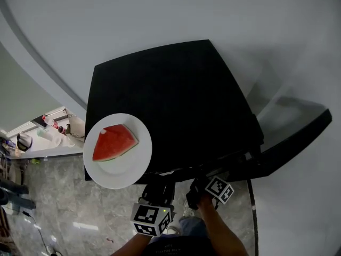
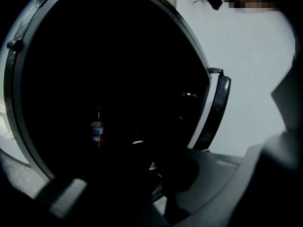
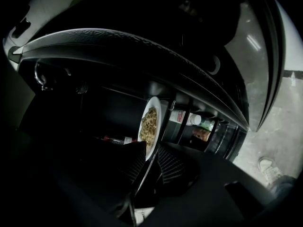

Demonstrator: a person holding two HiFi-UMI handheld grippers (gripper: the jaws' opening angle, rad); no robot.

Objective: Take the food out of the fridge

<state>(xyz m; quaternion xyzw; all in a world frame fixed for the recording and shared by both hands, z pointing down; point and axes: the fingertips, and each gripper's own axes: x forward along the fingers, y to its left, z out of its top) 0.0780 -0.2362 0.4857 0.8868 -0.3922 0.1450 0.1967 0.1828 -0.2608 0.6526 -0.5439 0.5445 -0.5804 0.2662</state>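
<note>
In the right gripper view, a white plate of pale chopped food (image 3: 150,122) stands inside the dark fridge. My right gripper (image 3: 151,148) is open at the plate's near edge, and the thin rim runs between the two ribbed pads (image 3: 173,167) with a gap on either side. On the black fridge top (image 1: 181,105) lies a white plate (image 1: 133,170) with a watermelon slice (image 1: 114,142). Both grippers reach into the fridge front below it: the left gripper (image 1: 155,192) and the right gripper (image 1: 196,190). The left gripper's jaws are lost in the dark in its own view.
The fridge door (image 1: 298,143) hangs open to the right, with bottles and jars (image 3: 191,119) on its shelf. A small bottle (image 2: 97,130) stands deep inside, and another bottle (image 3: 113,139) lies beside the food plate. A cluttered counter (image 1: 48,135) is at the left over marble floor.
</note>
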